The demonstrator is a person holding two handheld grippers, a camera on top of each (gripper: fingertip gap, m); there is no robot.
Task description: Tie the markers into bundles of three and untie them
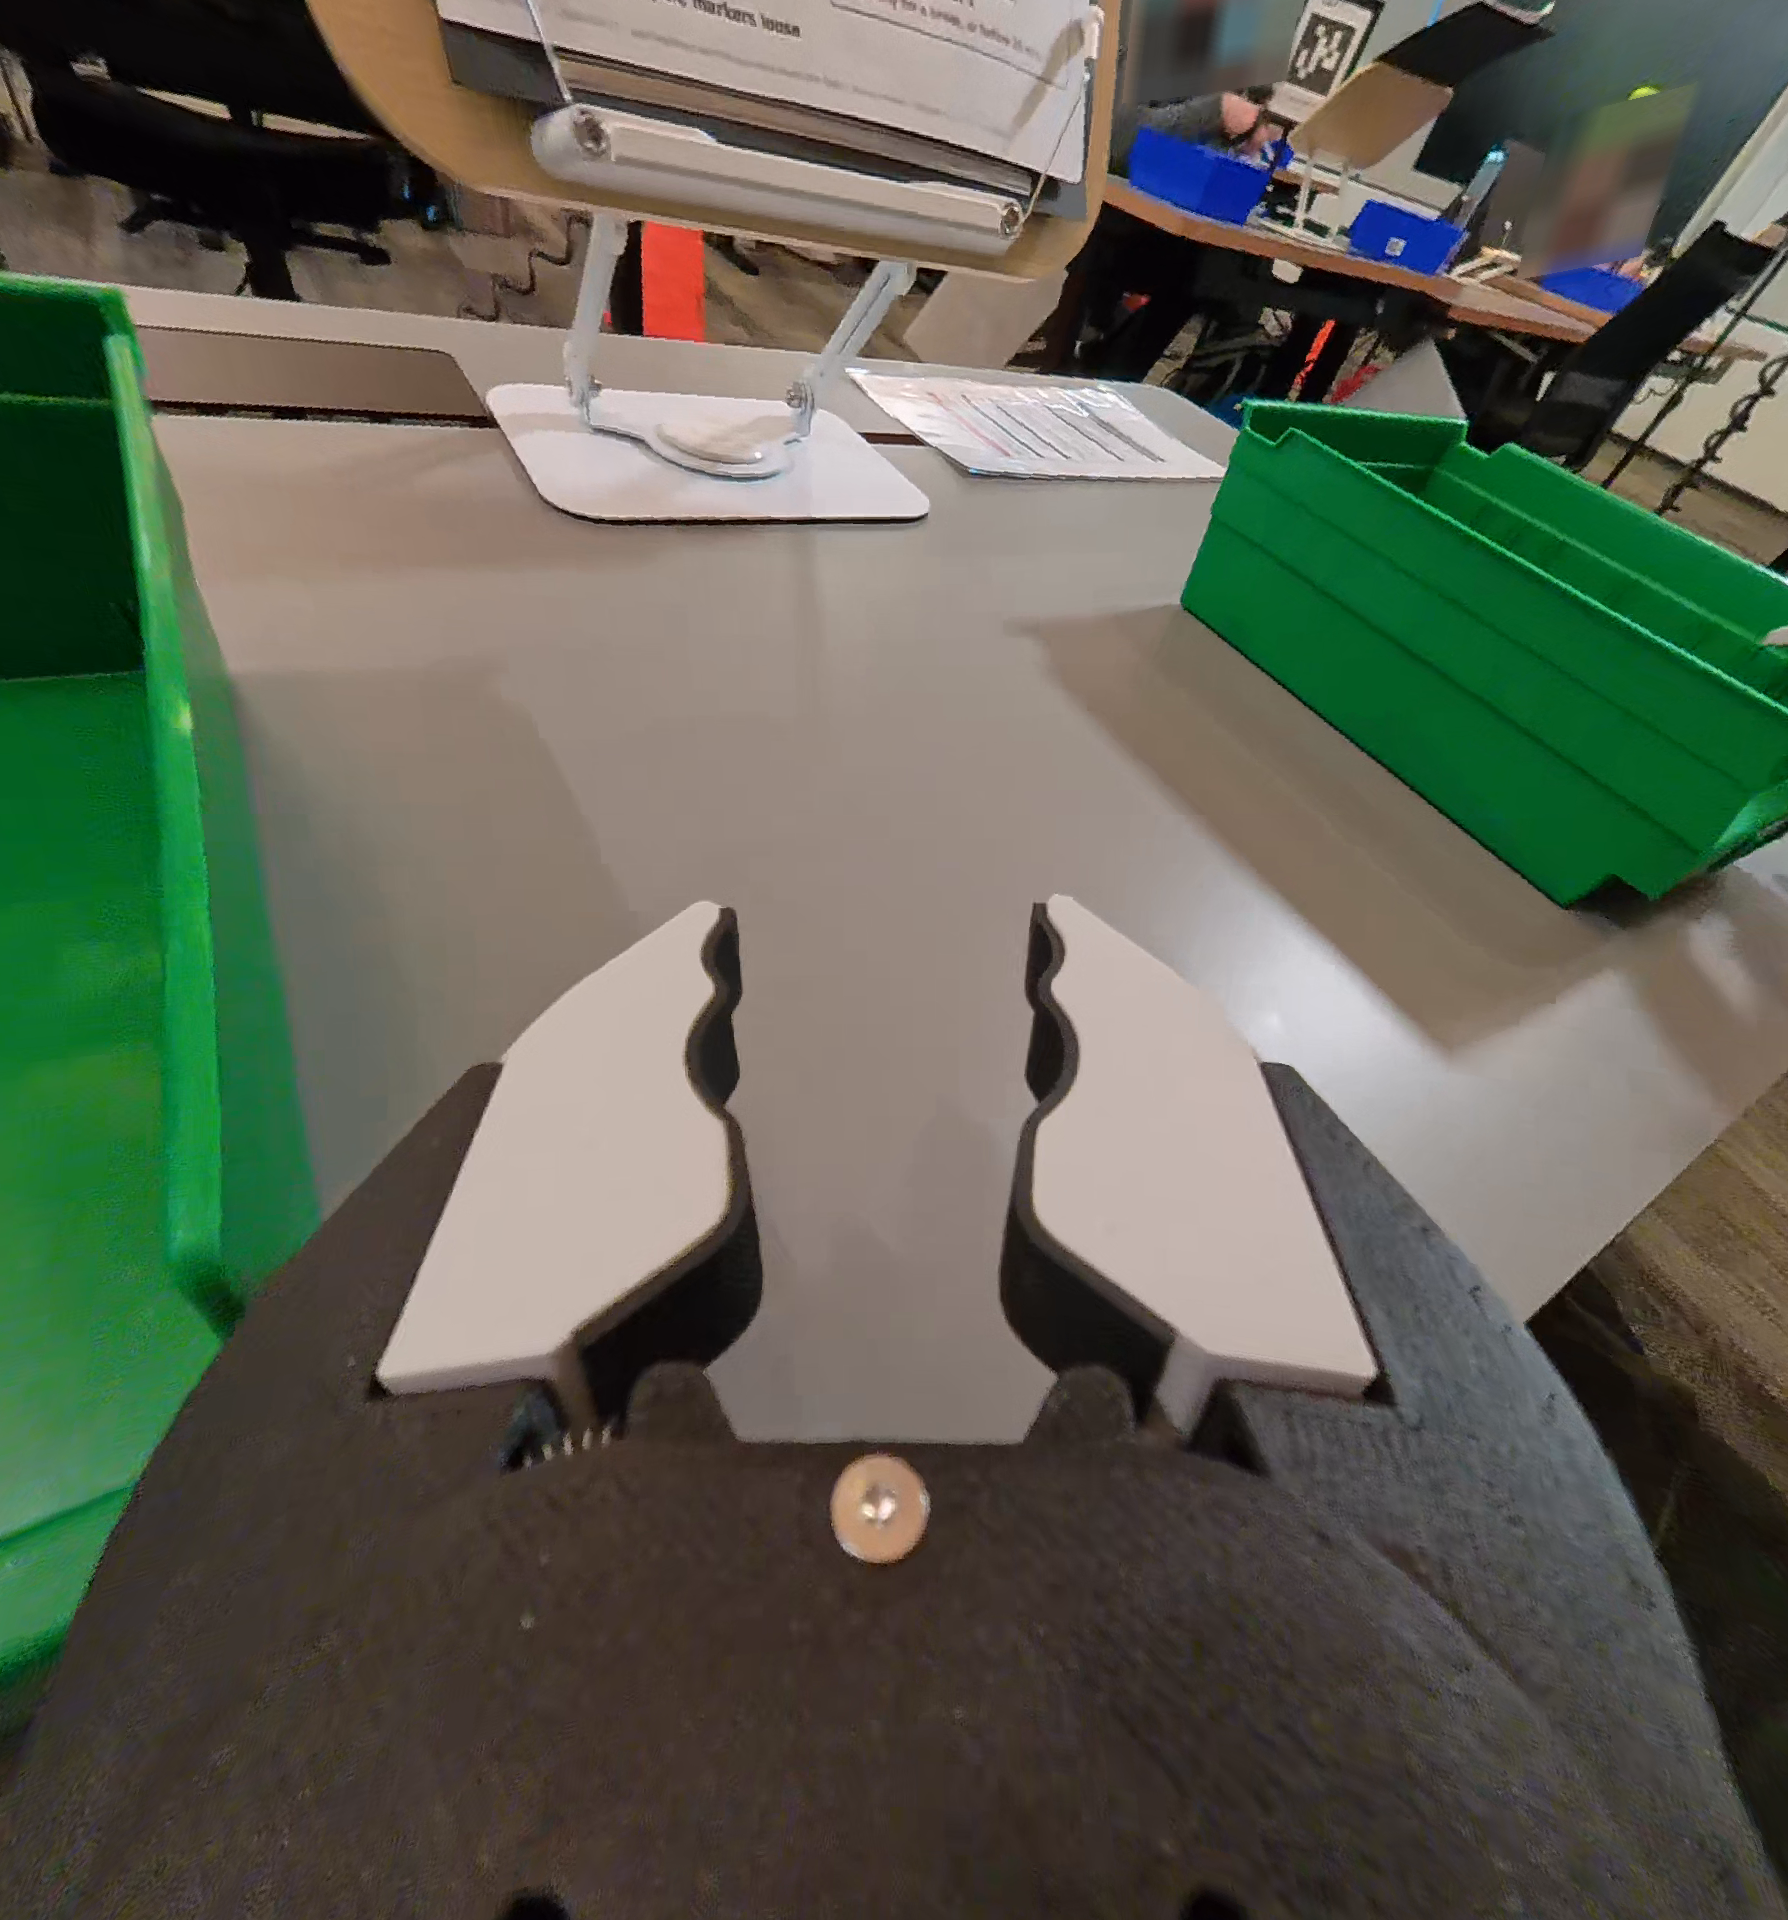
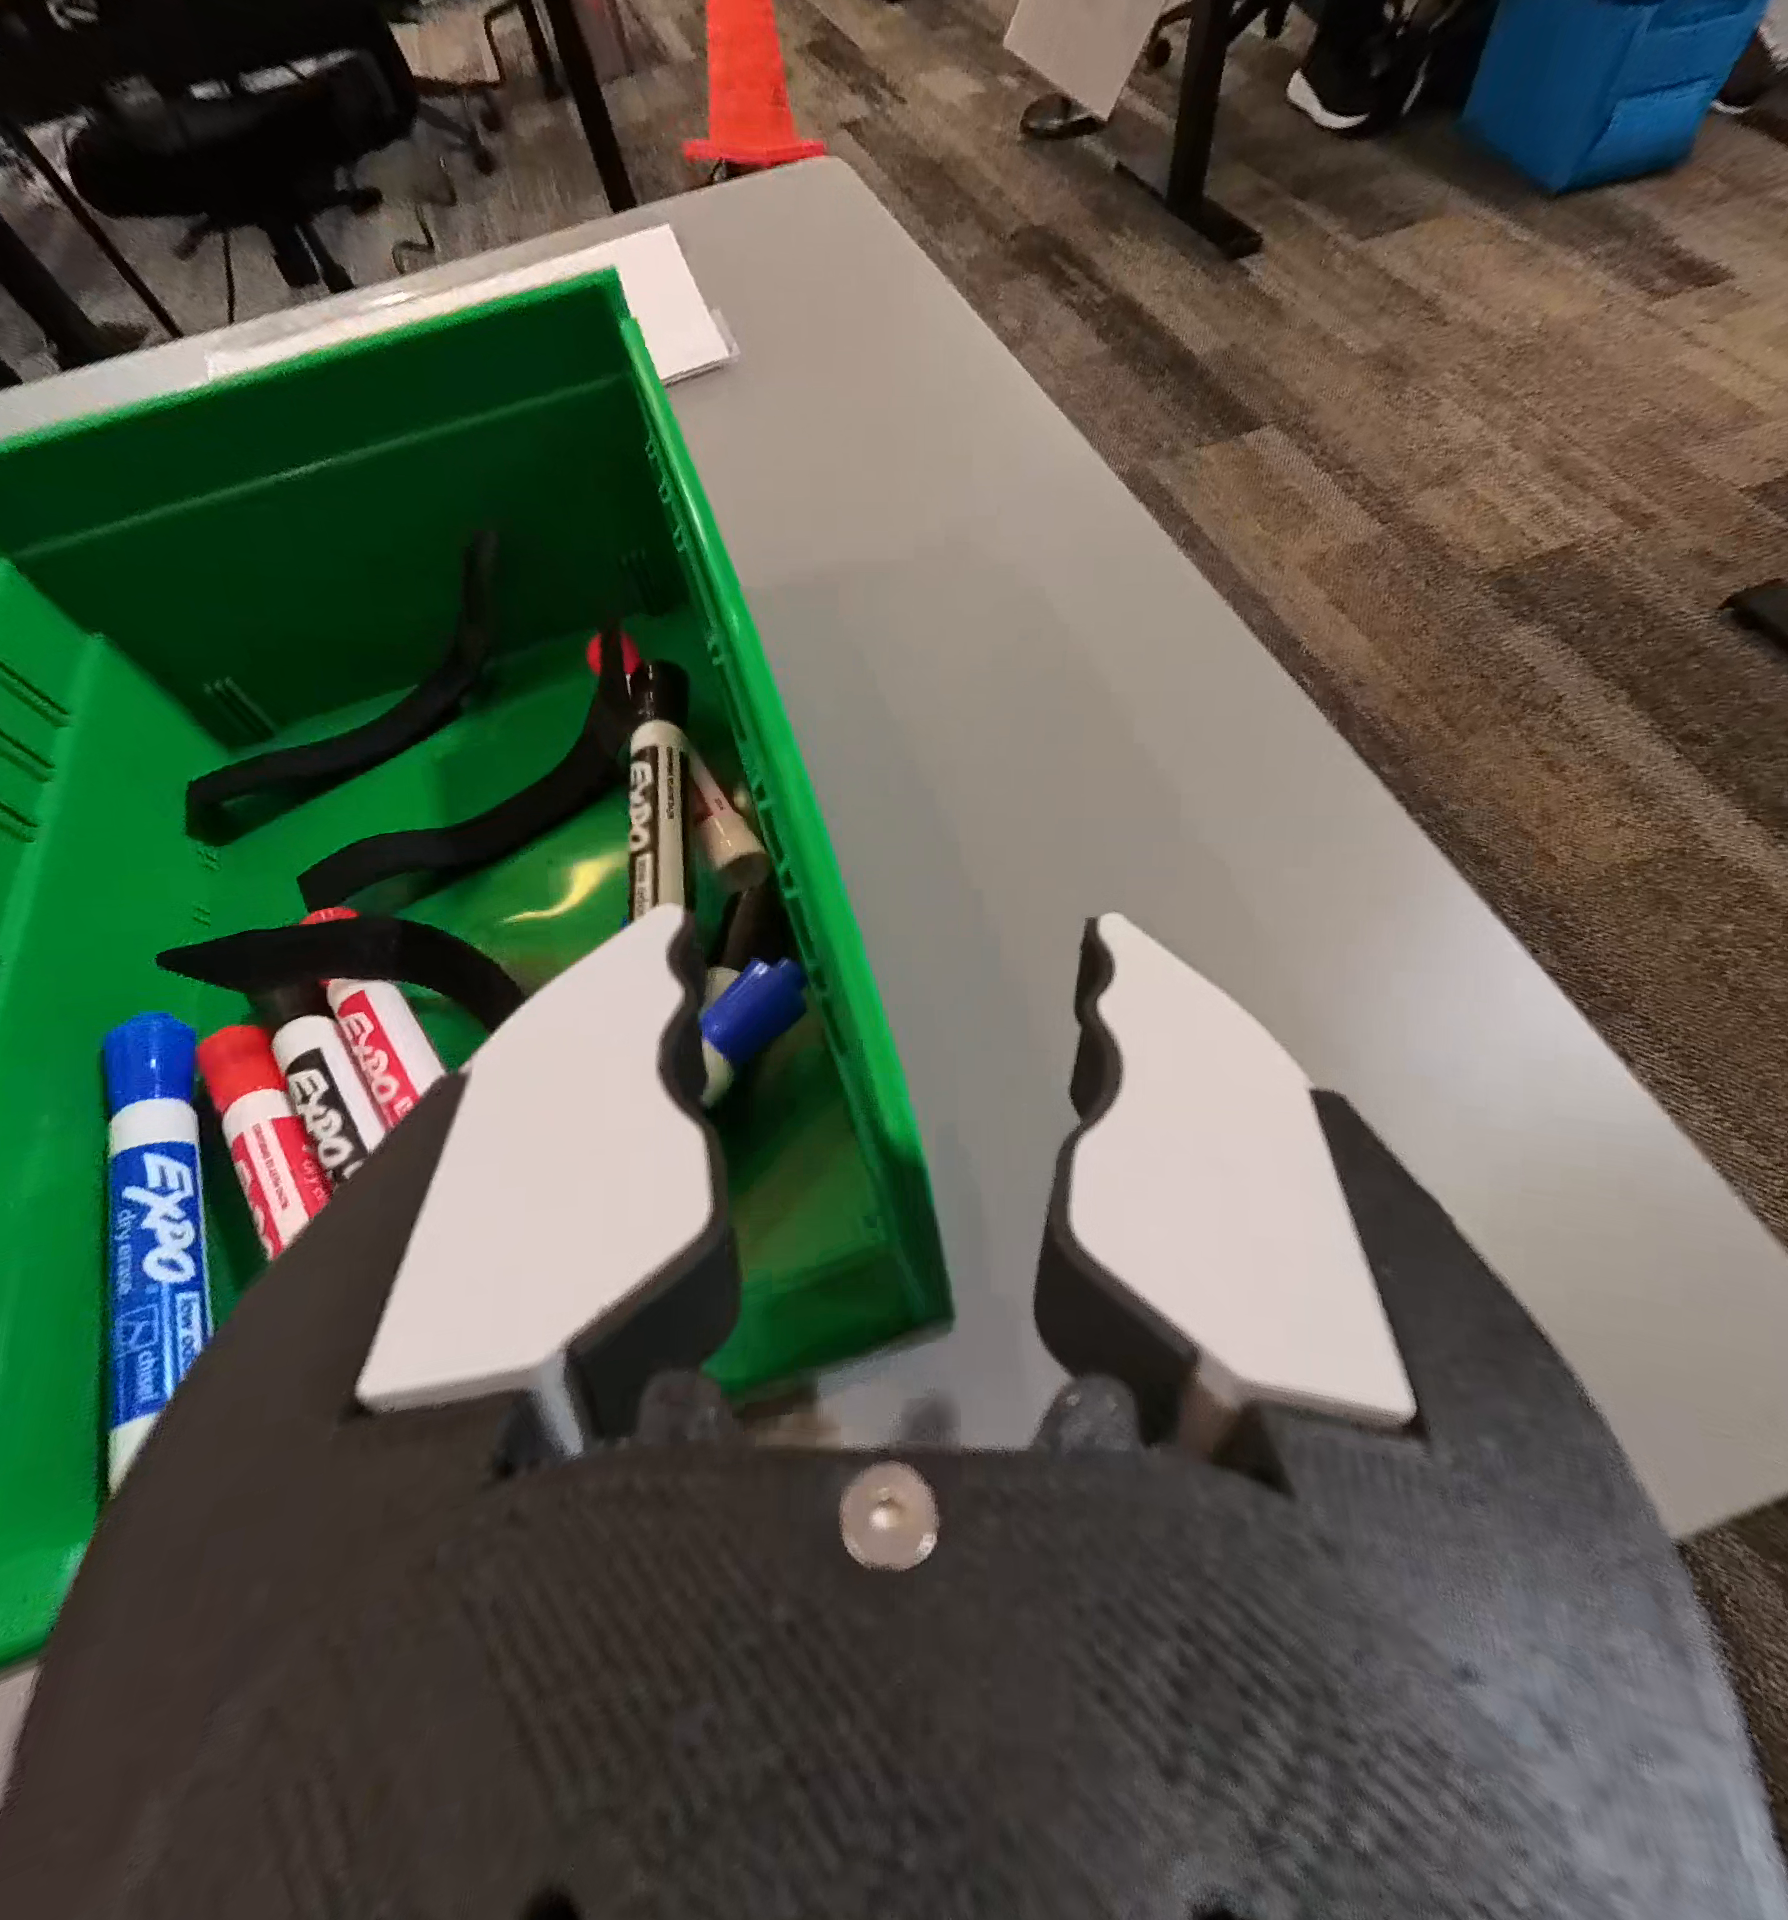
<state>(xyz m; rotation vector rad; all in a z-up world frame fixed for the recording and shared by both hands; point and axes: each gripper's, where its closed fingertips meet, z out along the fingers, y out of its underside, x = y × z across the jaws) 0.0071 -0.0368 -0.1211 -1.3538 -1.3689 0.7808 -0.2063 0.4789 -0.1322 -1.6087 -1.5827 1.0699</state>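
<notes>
Overhead, left gripper (image 1: 885, 914) hangs with jaws spread wide, nothing between them, above bare grey table (image 1: 817, 707). One green bin (image 1: 69, 935) sits close on its left; a second green bin (image 1: 1492, 665) lies well apart to the right near the table edge. Ahead: white stand (image 1: 708, 452) carrying a clipboard with papers, and a laminated sheet (image 1: 1035, 426) beside it.

Right gripper (image 2: 885, 925) also wide apart, empty, straddling the right wall of a green bin (image 2: 817, 935): left finger over the bin's inside, right finger over the table (image 2: 1077, 623). Inside the bin: blue marker (image 2: 152, 1195), red marker (image 2: 261, 1132), black marker (image 2: 656, 790), a small blue-capped marker (image 2: 750, 1003) just past the left fingertip, and black straps (image 2: 350, 748).

Room: brown-patterned carpet (image 2: 1441, 416), orange cone (image 2: 750, 83), black office chair (image 2: 246, 125), blue container (image 2: 1607, 83); further tables with blue bins (image 1: 1196, 171) in the background
</notes>
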